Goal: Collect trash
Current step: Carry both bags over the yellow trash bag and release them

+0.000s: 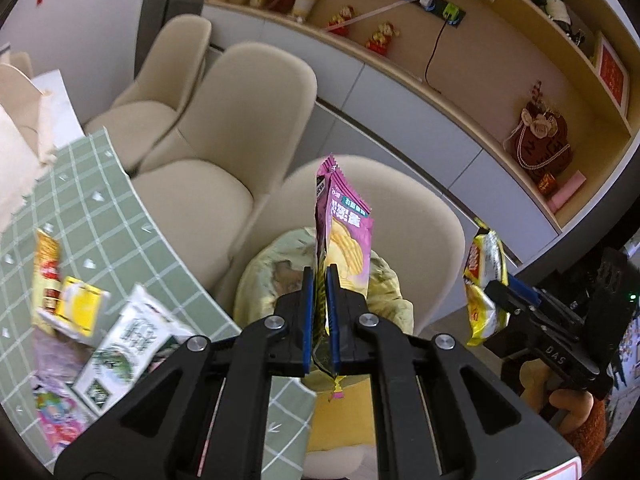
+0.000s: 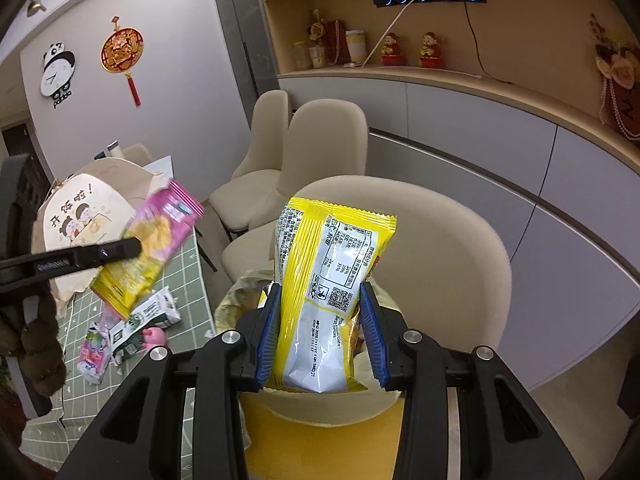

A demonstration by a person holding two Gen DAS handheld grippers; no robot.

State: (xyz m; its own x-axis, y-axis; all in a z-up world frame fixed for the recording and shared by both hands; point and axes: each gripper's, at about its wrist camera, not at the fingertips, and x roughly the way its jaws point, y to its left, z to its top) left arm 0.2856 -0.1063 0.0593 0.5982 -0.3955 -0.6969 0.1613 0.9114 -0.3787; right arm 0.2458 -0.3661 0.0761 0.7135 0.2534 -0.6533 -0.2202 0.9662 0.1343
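Observation:
My left gripper (image 1: 320, 312) is shut on a pink chip bag (image 1: 344, 236), held upright above a bin lined with a pale green trash bag (image 1: 384, 288) on a beige chair. My right gripper (image 2: 322, 328) is shut on a yellow snack bag (image 2: 324, 288), held over the same bin (image 2: 240, 292). The right gripper (image 1: 516, 300) with its yellow bag (image 1: 484, 280) also shows in the left wrist view, at the right. The left gripper (image 2: 132, 246) with the pink bag (image 2: 156, 236) shows in the right wrist view, at the left.
A table with a green checked cloth (image 1: 100, 216) carries more wrappers and cartons: a yellow packet (image 1: 80, 304), a green-white carton (image 1: 132, 340), a pink wrapper (image 2: 94, 354). A beige paper bag (image 2: 88, 216) stands on it. Beige chairs (image 1: 240, 120) line the table; a sideboard (image 1: 440, 112) stands behind.

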